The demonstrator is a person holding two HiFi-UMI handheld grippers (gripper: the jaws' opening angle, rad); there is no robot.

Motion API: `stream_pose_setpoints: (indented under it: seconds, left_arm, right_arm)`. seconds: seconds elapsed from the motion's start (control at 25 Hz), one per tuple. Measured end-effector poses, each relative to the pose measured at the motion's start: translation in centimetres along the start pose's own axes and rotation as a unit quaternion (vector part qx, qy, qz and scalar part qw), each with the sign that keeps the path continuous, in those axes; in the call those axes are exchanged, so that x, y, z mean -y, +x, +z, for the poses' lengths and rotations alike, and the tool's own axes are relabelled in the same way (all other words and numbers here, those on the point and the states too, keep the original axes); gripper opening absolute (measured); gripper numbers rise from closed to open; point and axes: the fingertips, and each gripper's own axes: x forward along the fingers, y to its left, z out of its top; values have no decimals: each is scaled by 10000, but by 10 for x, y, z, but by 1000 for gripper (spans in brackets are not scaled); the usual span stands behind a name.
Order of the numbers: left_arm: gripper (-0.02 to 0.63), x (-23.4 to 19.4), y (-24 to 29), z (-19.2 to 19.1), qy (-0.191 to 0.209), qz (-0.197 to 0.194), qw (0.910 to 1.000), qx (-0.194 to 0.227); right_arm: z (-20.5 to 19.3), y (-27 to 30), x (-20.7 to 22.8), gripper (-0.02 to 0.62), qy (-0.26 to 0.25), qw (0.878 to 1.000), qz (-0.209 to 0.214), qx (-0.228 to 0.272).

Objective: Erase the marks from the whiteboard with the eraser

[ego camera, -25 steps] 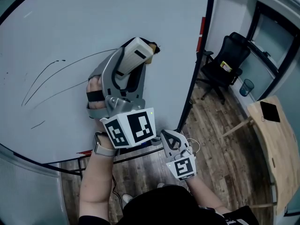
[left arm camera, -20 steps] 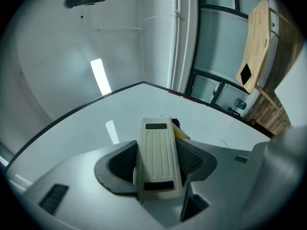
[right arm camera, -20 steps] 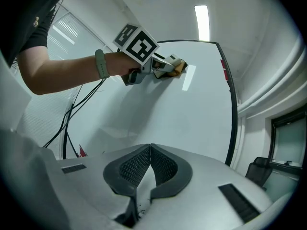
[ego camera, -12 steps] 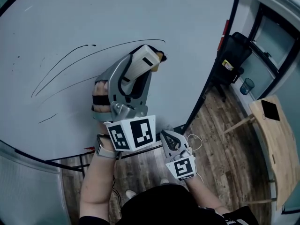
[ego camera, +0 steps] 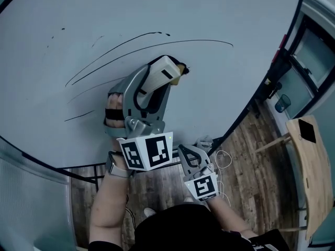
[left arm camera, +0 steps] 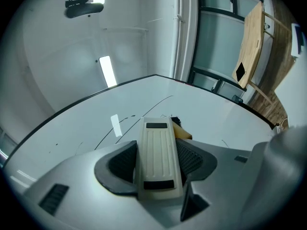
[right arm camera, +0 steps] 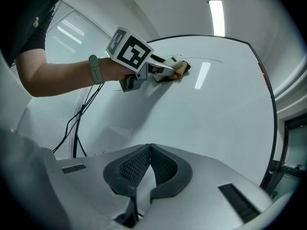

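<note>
My left gripper (ego camera: 166,73) is shut on a cream eraser (ego camera: 159,70), whose tan felt end (ego camera: 177,72) presses on the whiteboard (ego camera: 225,82). Long curved black marks (ego camera: 152,43) run across the board above and to the left of the eraser; shorter strokes (ego camera: 78,116) lie lower left. In the left gripper view the eraser (left arm camera: 157,155) sits between the dark pads (left arm camera: 122,163) with marks (left arm camera: 158,102) beyond it. My right gripper (ego camera: 194,158) hangs low near my body, shut with nothing in it, its pads (right arm camera: 163,164) touching in the right gripper view, which looks at the left gripper (right arm camera: 165,71) on the board.
The board's black frame (ego camera: 246,111) runs down the right side, with a red clip (ego camera: 283,41) on it. Beyond it are wooden flooring (ego camera: 251,156), a wooden table (ego camera: 316,166) with a dark device (ego camera: 307,131), and cables (ego camera: 222,158) on the floor. A blinds-covered panel (ego camera: 31,192) stands at left.
The head view has swung left and up, so the board fills more of the frame. The eraser has slid along the board below the long marks. The right gripper has stayed low.
</note>
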Motion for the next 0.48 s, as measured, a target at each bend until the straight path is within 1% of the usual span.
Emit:
stream_pose_setpoints:
  seconds: [0.08,0.16,0.28,0.48]
  left_arm:
    - [265,-19,-22,-26,-55,86,9999,-67]
    - [266,-35,-39,-44,-128,160,9997,-134]
    - [267,-61,-65,-75,-363,235,9989,-202]
    - [267,-101,-117,-142,-621,314,9970,-348]
  right_arm:
    - [8,14,-27,28,-62,9999,89,1]
    - [14,22,-46,28,-92,9998,166,12]
    - [22,36,-76,28,-61,9996,272,49]
    - [34,72,-144,28,-121,9981,593,69]
